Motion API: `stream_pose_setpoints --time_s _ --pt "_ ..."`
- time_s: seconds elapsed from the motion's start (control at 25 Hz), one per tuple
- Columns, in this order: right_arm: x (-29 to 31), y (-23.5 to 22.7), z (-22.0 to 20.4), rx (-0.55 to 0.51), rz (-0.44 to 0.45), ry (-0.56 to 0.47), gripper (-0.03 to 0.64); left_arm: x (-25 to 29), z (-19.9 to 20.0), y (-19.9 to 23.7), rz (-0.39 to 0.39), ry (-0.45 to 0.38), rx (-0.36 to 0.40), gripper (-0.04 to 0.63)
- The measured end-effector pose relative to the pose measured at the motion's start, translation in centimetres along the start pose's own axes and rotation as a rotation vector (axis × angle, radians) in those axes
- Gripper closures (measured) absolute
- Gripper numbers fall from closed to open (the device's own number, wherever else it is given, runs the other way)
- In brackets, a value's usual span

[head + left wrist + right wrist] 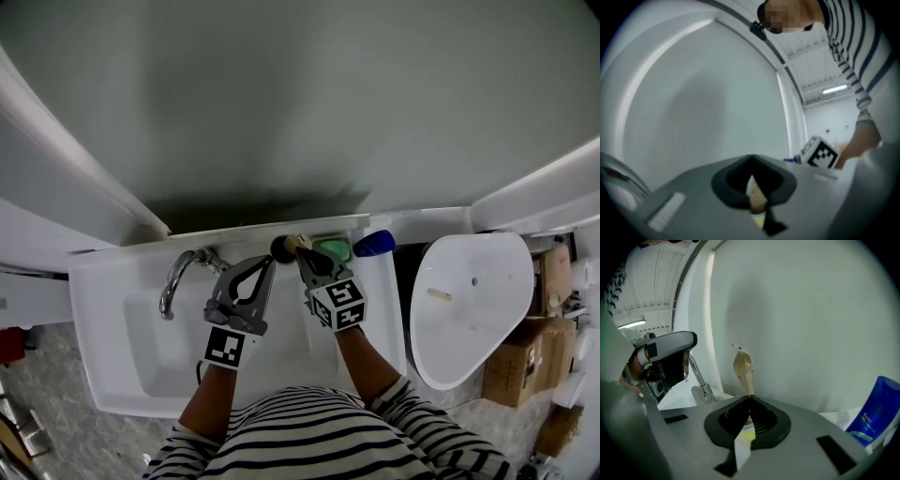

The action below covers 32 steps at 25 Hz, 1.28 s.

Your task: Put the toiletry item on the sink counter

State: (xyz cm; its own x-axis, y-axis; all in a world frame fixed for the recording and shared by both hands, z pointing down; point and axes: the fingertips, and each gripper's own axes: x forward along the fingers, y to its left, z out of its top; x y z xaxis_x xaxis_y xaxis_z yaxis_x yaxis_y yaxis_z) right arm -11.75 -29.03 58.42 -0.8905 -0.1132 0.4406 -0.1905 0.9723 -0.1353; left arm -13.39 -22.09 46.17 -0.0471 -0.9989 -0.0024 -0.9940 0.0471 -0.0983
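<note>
Above the white sink desk [234,232], the right claw [303,255] is clamped on the beige toiletry tube [743,369], which points past its tips toward the ledge beside the green soap dish [333,248], while the left claw [272,262] is closed just alongside.

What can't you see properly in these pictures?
Tube: right gripper view, lower part mostly hidden by the right gripper's shut jaws.
Blue bottle: right gripper view, cut off by the edge.
Green item: head view, too small to name.
Cardboard boxes: head view, print too small.
</note>
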Motion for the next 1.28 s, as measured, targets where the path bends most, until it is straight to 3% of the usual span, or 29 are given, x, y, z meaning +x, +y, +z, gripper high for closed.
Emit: stream_pose_setpoints --time_s 0.48,0.8,0.92,1.28 --pt "0.23 0.6 -0.33 -0.005 0.021 0.01 0.606 0.2 -0.08 -0.21 -0.017 0.005 0.032 0.588" --pt "-0.16 0.65 -0.16 0.025 0.026 -0.011 0.602 0.12 0.1 -0.15 0.008 -0.009 -0.038 0.589" --pt "-0.08 0.84 -0.14 0.038 0.035 -0.01 0.508 0.11 0.2 -0.06 0.014 -0.019 -0.055 0.588" --pt "-0.56 0.67 -0.36 0.036 0.016 0.002 0.485 0.04 0.58 -0.24 0.017 -0.029 -0.06 0.589"
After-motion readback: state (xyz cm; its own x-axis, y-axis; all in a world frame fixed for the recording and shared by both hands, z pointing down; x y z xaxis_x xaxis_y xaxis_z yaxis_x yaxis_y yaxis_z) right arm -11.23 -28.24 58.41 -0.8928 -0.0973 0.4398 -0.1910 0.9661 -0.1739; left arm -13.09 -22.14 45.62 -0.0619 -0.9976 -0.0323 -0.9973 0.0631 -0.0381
